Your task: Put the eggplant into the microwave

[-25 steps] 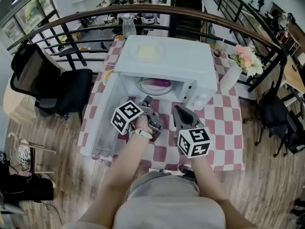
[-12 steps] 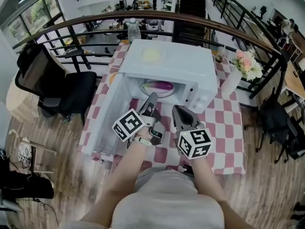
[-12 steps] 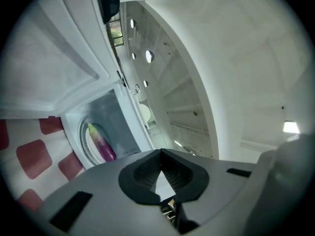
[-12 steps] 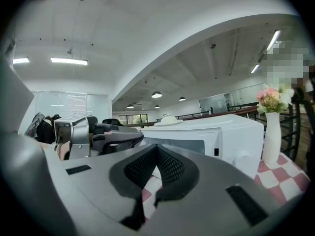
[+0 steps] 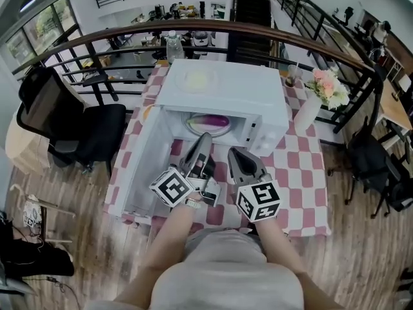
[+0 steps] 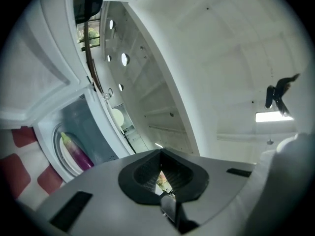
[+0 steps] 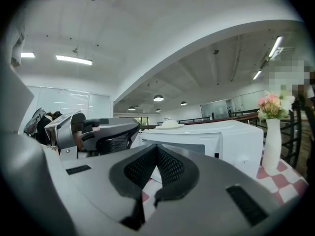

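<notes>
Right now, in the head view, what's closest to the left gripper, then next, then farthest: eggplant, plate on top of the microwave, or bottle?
From the left gripper:
1. Eggplant, inside the microwave, just ahead.
2. Plate, on the microwave's top.
3. Bottle, behind the microwave, farthest back.

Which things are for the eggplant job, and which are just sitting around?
For the job: eggplant, microwave, open door, left tool, right tool.
Just sitting around: flower vase, clear bottle, plate on the microwave, black office chair.

Right gripper (image 7: 156,150), jaws together, microwave (image 7: 236,146) beyond
</notes>
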A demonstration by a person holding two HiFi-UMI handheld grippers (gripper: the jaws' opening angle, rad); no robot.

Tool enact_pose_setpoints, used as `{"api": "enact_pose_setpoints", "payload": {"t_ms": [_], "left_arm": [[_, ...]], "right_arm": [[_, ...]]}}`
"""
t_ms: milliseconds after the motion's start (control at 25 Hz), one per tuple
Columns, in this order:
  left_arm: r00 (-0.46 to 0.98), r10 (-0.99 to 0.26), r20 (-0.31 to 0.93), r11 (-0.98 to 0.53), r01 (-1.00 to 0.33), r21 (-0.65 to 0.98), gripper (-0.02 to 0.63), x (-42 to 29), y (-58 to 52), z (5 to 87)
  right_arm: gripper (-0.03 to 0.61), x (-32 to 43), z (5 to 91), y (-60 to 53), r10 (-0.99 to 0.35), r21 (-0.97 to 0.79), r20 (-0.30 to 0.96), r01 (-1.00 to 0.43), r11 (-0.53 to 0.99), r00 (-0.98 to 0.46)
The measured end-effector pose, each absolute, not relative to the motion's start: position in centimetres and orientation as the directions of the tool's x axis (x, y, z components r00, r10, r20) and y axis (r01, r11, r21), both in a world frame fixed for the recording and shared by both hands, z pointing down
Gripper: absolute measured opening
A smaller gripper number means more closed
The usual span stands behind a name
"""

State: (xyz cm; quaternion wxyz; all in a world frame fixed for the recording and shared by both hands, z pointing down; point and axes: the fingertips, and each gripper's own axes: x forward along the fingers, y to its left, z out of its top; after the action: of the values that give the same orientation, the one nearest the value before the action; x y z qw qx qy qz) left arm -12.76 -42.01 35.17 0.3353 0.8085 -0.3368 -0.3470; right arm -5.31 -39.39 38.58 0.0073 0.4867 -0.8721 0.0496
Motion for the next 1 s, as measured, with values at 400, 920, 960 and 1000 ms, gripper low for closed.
{"api": "enact_pose_setpoints", "payload": {"t_ms": [400, 920, 960, 1000], "left_arm": [[0.622, -0.742, -0.250, -0.663, -0.622, 0.417, 0.003, -9.6, -40.1, 35.5], [0.621, -0.782, 0.042, -0.621, -0.783, 0.019, 0.003, -7.7, -39.8, 39.5], [0.618, -0.785, 0.055, -0.619, -0.786, -0.001, 0.003, -7.7, -39.8, 39.7], [0.615, -0.786, 0.063, -0.617, -0.787, -0.014, 0.003, -7.7, -39.8, 39.7]], "right_arm": [[0.023, -5.2, 39.6, -39.1, -0.854, -0.026, 0.067, -0.857, 0.515, -0.515], [0.023, -4.3, 40.0, -38.8, -0.869, -0.036, 0.062, -0.871, 0.490, -0.492], [0.023, -4.3, 40.0, -38.8, -0.869, -0.036, 0.062, -0.871, 0.489, -0.490], [0.023, -4.3, 40.0, -38.8, -0.870, -0.035, 0.062, -0.872, 0.488, -0.490]]}}
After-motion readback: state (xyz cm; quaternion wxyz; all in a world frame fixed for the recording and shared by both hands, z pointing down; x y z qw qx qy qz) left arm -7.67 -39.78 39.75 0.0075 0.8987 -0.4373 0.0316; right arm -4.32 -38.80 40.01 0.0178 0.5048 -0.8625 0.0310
